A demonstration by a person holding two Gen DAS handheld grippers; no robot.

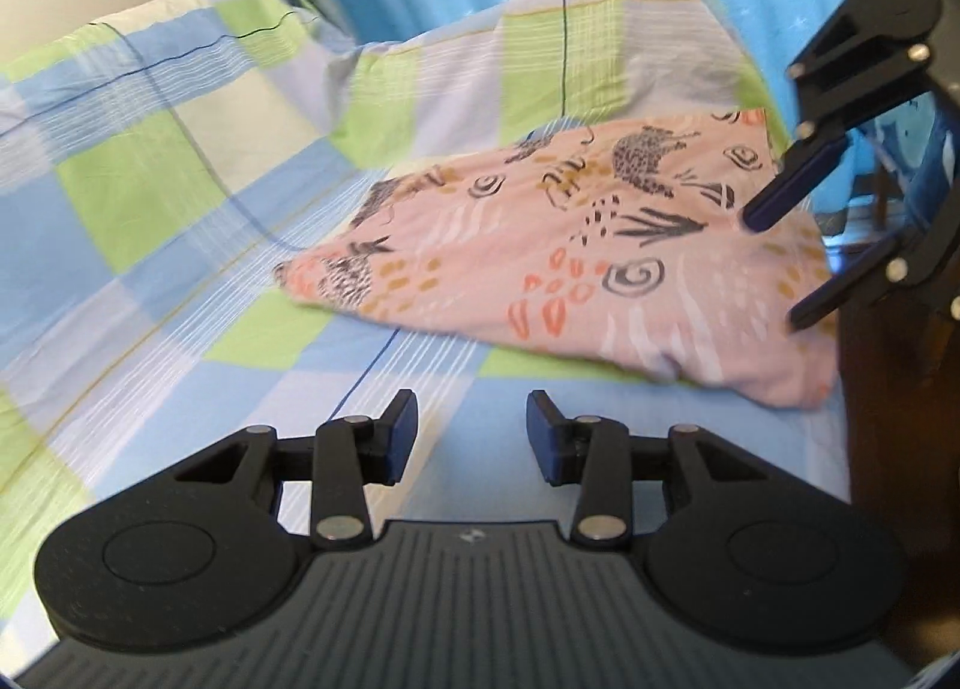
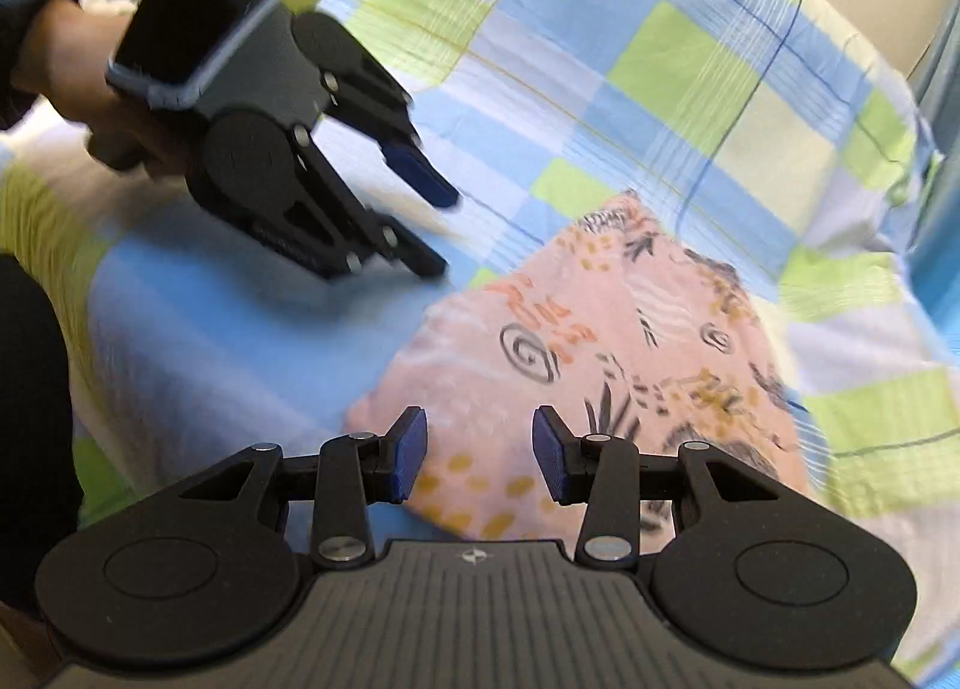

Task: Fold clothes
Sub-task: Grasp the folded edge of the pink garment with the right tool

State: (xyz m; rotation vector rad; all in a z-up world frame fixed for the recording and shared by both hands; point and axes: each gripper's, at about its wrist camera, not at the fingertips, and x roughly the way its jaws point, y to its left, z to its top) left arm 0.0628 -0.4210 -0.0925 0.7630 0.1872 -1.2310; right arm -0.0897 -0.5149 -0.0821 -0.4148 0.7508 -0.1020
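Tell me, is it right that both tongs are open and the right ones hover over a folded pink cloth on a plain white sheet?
Not quite. The sheet is checked blue, green and white, as the right wrist view shows. Both tongs, left and right, are open, the right ones over the folded pink cloth.

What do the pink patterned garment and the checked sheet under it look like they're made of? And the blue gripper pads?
The pink animal-print folded garment looks like soft, matte woven or knit cloth, likely cotton: it drapes with limp rounded edges. The blue, green and white checked bed sheet looks like thin matte cotton, creasing finely. The blue finger pads of the right gripper look like ribbed rubber or plastic; the texture is faint.
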